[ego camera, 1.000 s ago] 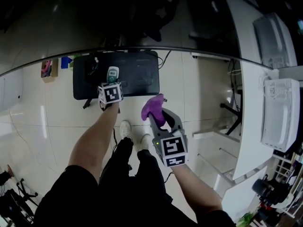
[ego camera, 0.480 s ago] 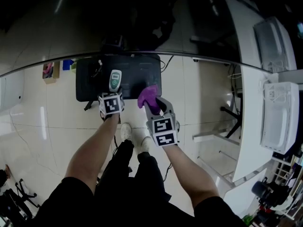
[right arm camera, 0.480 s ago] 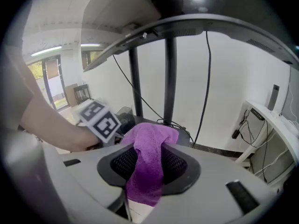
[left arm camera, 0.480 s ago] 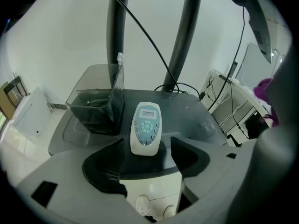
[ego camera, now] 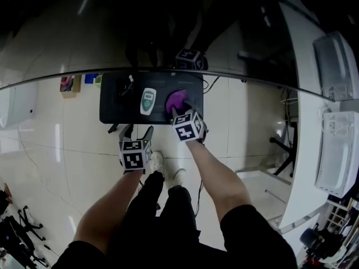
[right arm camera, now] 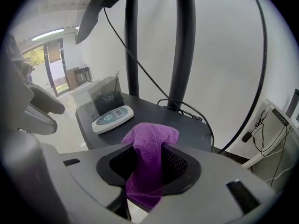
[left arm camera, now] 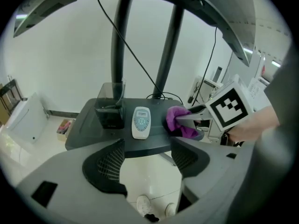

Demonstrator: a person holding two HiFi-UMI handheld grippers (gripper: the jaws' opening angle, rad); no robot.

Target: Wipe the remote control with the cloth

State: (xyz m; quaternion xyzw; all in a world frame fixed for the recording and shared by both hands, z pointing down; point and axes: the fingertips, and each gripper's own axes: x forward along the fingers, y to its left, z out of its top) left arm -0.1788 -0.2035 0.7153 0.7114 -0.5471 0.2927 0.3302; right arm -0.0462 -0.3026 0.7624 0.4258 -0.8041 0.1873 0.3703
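Dark table (ego camera: 112, 115), one remote control (ego camera: 148, 101), one cloth (ego camera: 177, 99) pinched in right tool (ego camera: 177, 109), jaws just loosening, left tool (ego camera: 138, 132) just opened, empty.

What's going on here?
A person works with a gripper in each hand. The right gripper holds the purple cloth over the dark table, just right of the remote control lying there. Its jaws have just been easing open with the cloth between them. The left gripper has just opened, empty, short of the table. Wiping is not yet under way.
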